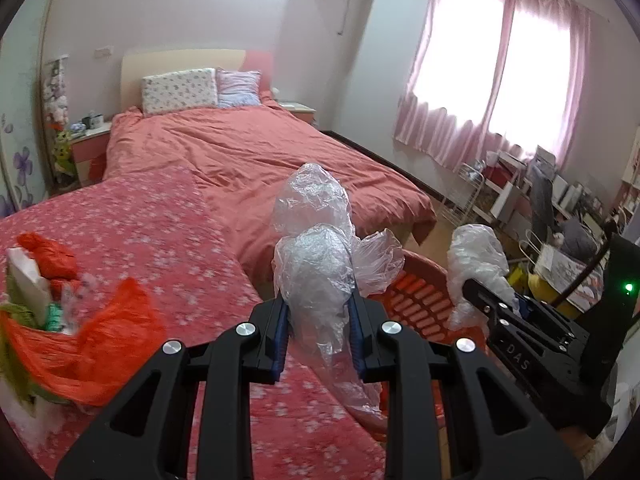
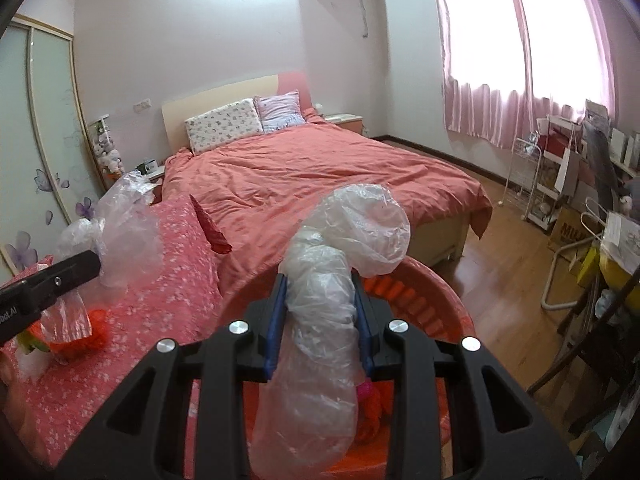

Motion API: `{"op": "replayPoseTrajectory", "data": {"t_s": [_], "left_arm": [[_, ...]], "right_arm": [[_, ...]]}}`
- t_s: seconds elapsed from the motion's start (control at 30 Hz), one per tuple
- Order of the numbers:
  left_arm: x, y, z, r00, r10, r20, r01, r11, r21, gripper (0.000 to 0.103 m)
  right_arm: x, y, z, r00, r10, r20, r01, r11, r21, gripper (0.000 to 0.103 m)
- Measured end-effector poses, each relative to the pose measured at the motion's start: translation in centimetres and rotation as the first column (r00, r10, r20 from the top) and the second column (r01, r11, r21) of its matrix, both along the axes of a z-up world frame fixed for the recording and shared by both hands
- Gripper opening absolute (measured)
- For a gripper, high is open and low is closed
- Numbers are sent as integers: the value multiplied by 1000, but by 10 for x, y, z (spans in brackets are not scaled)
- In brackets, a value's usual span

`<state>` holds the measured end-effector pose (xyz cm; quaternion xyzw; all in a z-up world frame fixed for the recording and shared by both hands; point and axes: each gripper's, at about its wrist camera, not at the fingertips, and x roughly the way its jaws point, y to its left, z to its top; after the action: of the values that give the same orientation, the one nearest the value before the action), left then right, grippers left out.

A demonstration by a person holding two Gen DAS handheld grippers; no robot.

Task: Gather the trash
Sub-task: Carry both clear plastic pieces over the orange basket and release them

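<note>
Left wrist view: left tongs (image 1: 318, 322) clamped on a wad of clear plastic wrap (image 1: 314, 276), blue pads (image 1: 281, 330) pressing both sides, wad bulging above and trailing below the jaws. It hangs over the near edge of the flowered cover (image 1: 132, 232) on the bench, just beside the red basket (image 1: 420, 300). Right wrist view: right tongs (image 2: 320, 320) likewise gripping a second clear plastic bag (image 2: 340, 264), held over the basket's rim (image 2: 424, 304), some orange and pink scraps already visible inside. Both wads look very light, soft, fully crushable, no stiffness at all; film is slick and springs back, so a loose pinch would likely let it slide out. Best hold is mid-bundle where layers bunch thickest, as now; grabbing a single loose flap risks it pulling free or tearing. Nothing fragile, squeeze hard is fine. On release the film may cling to the pads or drift rather than drop straight, so letting go low inside the basket seems safer. More trash left on the bench: orange plastic bag (image 1: 100, 344) with white foam pieces (image 1: 28, 284) and green bits, equally light, foam stiffer and crumbly. Bed (image 1: 260, 152) behind, well apart, not involved.
</note>
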<state>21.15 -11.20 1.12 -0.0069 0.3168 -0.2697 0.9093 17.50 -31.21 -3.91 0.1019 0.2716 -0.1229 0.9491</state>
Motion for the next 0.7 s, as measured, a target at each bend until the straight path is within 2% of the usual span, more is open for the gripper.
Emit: {"op": "replayPoseTrajectory", "data": {"t_s": [0.2,0.5,0.57,0.6,0.7], "left_arm": [[-3,-29,-13,999,-49,-22,49,999,18,26],[-1,-51,-29,994,-96,-61,98,994,40,26],[0,-54,-32,992,-102,-74,105,993,46,26],[1,-57,-35,991,-103,-83,108,993,52,27],[2,-58,-41,990,-97,-98,104,992,72,39]], "right_arm": [[-1,-20,-10,1000,-15,-10,15,1000,12,31],[3,-35,-14,999,-39,-9,39,999,24,31],[4,-32,-14,999,-43,-11,43,999,29,34],[5,-34,-16,999,-47,-13,47,998,30,35],[7,-35,-19,999,-49,-19,50,998,32,39]]}}
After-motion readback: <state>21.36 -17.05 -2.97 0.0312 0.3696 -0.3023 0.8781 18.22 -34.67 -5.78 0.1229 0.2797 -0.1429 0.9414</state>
